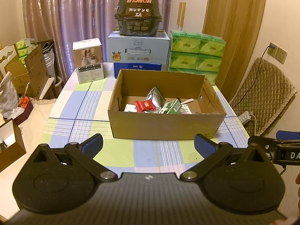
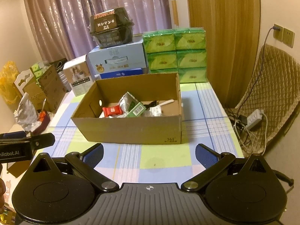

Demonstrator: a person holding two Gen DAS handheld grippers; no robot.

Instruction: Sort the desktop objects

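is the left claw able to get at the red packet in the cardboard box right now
Probably yes. The left claw is open and empty, in front of the cardboard box, whose top is open. The red packet lies on top of the other items, but the claw must go over the near wall.

Left matte black plastic two-finger gripper [image 1: 149, 143]: blue textured pads [image 1: 93, 144] on fingertips, round silver pivot screws, triangular cut-outs in rounded side lobes, ribbed grey housing with small white cross-mark at centre.

Right matte black plastic two-finger gripper [image 2: 149, 152]: same build, blue pads [image 2: 94, 154], silver screws; white lettering partly readable on its side in left wrist view.
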